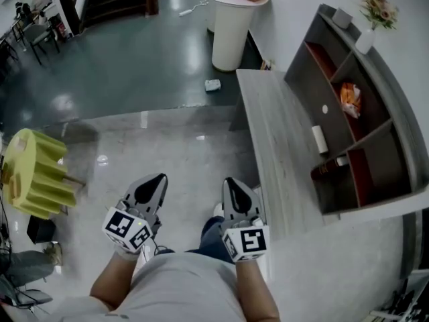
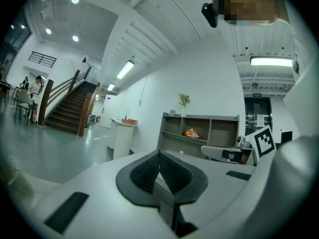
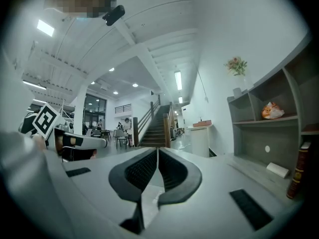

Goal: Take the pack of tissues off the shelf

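Note:
The pack of tissues (image 1: 350, 99) is orange and white and lies in an upper compartment of the grey shelf unit (image 1: 375, 79) at the right. It also shows small in the left gripper view as the pack (image 2: 190, 132) and in the right gripper view as the pack (image 3: 272, 110). My left gripper (image 1: 155, 182) and right gripper (image 1: 231, 183) are held side by side close to the person's body, well short of the shelf. In both views the jaws of the left gripper (image 2: 159, 153) and the right gripper (image 3: 157, 151) meet, shut with nothing between them.
A long grey bench (image 1: 271, 146) runs in front of the shelf. The shelf also holds a white roll (image 1: 320, 139) and a brown book (image 1: 328, 168), with a flower vase (image 1: 372, 15) on top. A white round stand (image 1: 231, 25) is beyond, a yellow ridged object (image 1: 37, 173) at left.

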The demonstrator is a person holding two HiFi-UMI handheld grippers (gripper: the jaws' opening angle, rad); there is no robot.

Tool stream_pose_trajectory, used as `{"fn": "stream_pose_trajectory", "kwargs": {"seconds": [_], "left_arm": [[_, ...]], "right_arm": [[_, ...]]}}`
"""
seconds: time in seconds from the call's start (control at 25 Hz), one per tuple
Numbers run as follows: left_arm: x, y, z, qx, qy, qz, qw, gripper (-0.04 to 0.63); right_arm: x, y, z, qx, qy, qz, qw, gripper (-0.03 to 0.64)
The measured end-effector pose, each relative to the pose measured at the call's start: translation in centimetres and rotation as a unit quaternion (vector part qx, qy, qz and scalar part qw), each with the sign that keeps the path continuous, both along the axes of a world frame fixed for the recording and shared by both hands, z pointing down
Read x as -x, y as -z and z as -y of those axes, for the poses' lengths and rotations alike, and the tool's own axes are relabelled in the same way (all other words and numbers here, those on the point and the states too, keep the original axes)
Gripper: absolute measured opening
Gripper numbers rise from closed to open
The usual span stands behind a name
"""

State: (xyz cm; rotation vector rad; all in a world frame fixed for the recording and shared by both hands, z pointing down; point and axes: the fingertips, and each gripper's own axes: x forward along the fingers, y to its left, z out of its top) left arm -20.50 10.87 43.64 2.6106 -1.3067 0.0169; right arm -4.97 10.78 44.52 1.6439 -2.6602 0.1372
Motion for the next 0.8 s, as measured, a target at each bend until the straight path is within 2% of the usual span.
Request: {"fn": "stream_pose_trajectory", "kwargs": {"seconds": [0.36, 0.6, 0.8], "left_arm": [[-5.6, -1.1, 13.6, 0.015, 0.028, -0.001, 0.9995, 0.015], [-9.7, -0.4, 19.7, 0.027, 0.031, 0.005, 0.9992, 0.015], [-13.0, 0.8, 23.5, 0.03, 0.023, 0.023, 0.999, 0.015]], "right_arm": [[-5.7, -1.2, 14.1, 0.012, 0.016, 0.001, 1.0, 0.022], [-12.4, -1.4, 21.2, 0.034, -0.012, 0.004, 0.999, 0.023], [-18.6, -0.2, 25.6, 0.029, -0.054, 0.02, 0.998, 0.023]]}}
